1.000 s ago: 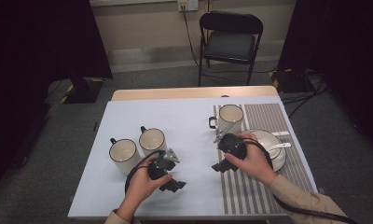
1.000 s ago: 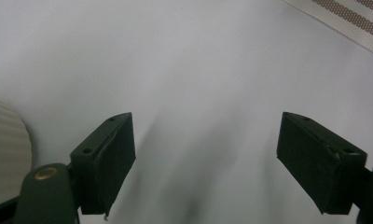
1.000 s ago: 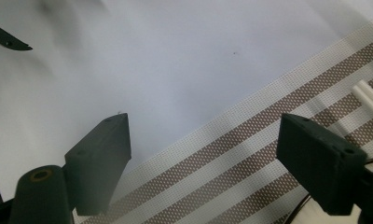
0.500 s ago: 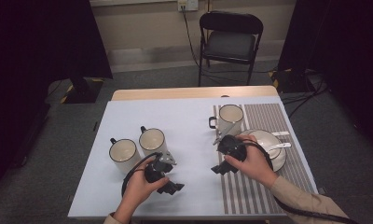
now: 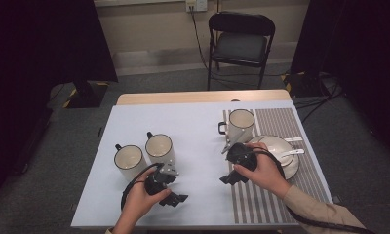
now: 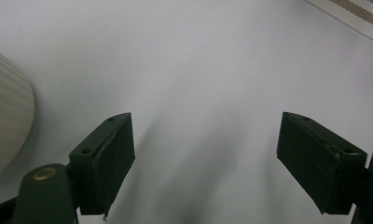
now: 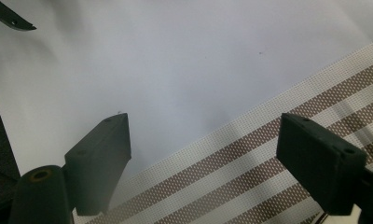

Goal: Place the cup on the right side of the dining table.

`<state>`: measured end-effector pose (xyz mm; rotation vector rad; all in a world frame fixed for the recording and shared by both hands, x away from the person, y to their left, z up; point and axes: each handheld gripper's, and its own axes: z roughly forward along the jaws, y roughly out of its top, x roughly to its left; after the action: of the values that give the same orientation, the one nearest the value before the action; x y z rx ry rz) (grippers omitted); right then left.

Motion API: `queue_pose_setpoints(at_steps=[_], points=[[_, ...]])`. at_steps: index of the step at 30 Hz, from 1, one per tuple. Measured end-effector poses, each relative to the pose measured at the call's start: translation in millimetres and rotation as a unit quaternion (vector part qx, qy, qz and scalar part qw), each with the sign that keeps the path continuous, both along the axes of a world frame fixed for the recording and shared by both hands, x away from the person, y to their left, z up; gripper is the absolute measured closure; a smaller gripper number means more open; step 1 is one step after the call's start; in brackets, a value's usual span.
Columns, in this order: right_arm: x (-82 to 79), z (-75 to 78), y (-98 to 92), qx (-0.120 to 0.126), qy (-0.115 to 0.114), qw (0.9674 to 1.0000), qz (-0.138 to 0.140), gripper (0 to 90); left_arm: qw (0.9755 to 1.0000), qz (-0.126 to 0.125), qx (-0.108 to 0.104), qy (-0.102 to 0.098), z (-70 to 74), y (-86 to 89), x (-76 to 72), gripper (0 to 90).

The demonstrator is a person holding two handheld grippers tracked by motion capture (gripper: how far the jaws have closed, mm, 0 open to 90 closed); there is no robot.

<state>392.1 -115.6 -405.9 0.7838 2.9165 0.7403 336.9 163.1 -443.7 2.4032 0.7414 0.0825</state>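
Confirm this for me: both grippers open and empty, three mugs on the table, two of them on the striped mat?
Not quite. One mug stands on the striped mat; the other two mugs stand on the plain sheet, as the high view shows. The rest holds.

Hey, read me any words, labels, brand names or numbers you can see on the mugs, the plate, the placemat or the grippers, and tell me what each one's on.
No text can be read anywhere.
The three mugs: plain, no print visible.
The plate and striped placemat: stripes only, no lettering.
The left gripper and right gripper: plain black jaws, no markings.
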Motion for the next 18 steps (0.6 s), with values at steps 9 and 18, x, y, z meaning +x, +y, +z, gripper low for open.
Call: queue_pose_setpoints(at_steps=[9,18], points=[[-1.9,-1.8,-0.6,0.001,0.002,1.0000,0.001,17.0,1.0000,0.000,-0.005,-0.002,-1.0,5.6,-5.1,18.6],[-4.3,-6.6,-0.5,0.007,0.009,0.9999,0.005,17.0,1.0000,-0.004,-0.003,-0.006,-4.2,11.9,-8.5,18.6]])
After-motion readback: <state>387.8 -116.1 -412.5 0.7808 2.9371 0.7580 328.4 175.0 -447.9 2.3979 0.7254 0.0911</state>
